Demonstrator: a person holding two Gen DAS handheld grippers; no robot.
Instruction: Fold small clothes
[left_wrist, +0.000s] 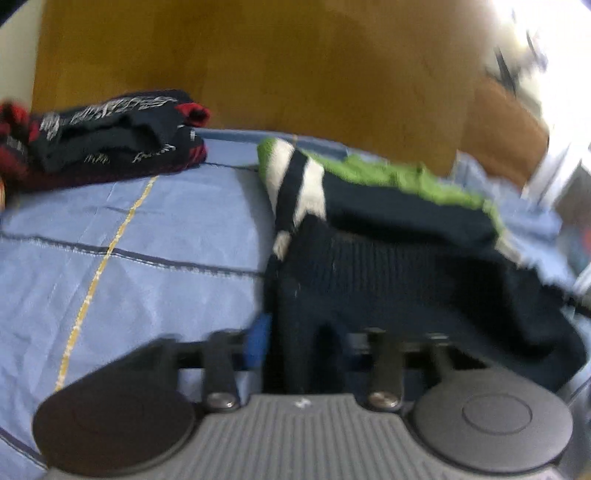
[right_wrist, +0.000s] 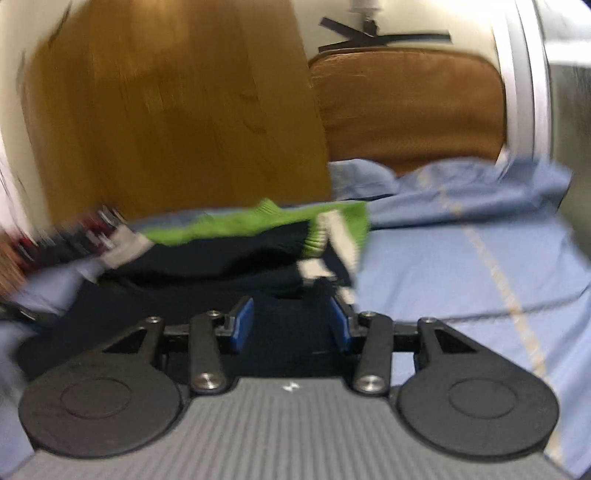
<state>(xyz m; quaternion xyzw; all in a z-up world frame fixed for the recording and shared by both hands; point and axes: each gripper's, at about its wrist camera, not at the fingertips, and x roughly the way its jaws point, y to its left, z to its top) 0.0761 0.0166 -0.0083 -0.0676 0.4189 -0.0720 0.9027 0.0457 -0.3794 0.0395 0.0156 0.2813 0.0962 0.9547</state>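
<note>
Left hand-held gripper (left_wrist: 295, 347) pinching navy sweater (left_wrist: 388, 266), right hand-held gripper (right_wrist: 291, 325) spread over it; dark garment (left_wrist: 110, 136) folded far left, sweater unfinished.

left claw (left_wrist: 295, 343) fingers buried under navy garment (left_wrist: 388, 266), red-black pile (right_wrist: 55, 240) blurred

Our left wrist view low over the bedsheet (left_wrist: 129, 229), facing the headboard (left_wrist: 258, 66) at 12 o'clock, our right wrist view likewise, both sharing the navy-green garment (left_wrist: 388, 229) up close.

Daylit, soft, motion-blurred fisheye views.
Blown-out glare fills the left wrist view's upper right corner; edges bow and smear, worst at the right wrist view's left side.
</note>
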